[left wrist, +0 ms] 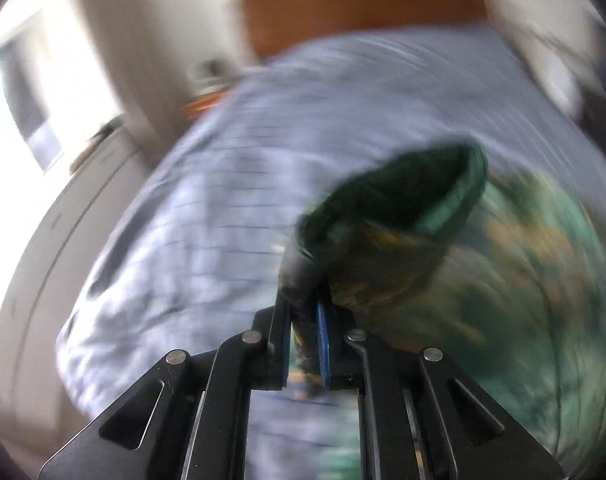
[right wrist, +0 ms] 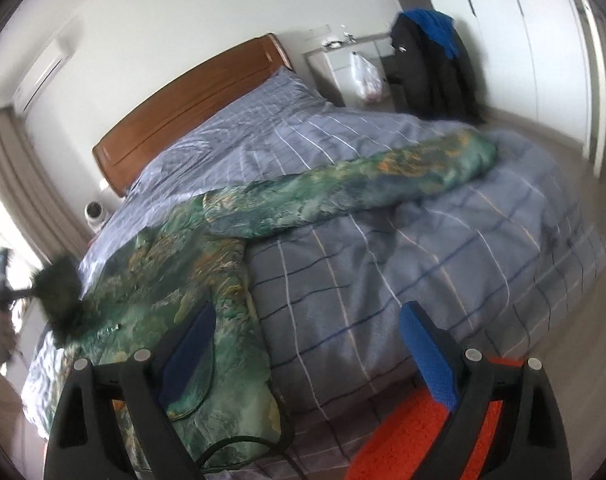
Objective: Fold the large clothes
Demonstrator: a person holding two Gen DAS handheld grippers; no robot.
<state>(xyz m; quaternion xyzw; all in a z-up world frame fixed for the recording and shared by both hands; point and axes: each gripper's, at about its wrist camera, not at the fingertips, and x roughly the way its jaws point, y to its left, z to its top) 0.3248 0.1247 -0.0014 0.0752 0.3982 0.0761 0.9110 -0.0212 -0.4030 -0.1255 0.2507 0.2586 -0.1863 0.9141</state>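
The left tongs (left wrist: 306,332) were clamped on a dark fur-trimmed part of the coat (left wrist: 383,220), with the fabric pinched between the black pad and the blue pad. This view was blurred by motion. Beyond the tongs, the green and gold printed coat spread to the right over a bed (left wrist: 263,128) covered in a grey-blue checked duvet, with a brown headboard (left wrist: 363,4) behind it. The right tongs (right wrist: 307,344) stood wide apart and held nothing, their blue pads (right wrist: 429,356) hanging over the near edge of the bed. The left pad was above the coat's body, the right pad above the duvet (right wrist: 423,248). The coat (right wrist: 175,280) lay flat on the bed, one sleeve (right wrist: 363,184) stretched out toward the far right side. Its dark fur trim (right wrist: 61,296) was raised at the left edge. An orange rug (right wrist: 407,432) lay on the floor below. Dark and blue clothes (right wrist: 431,64) hung near a white nightstand (right wrist: 335,68) beside the headboard.
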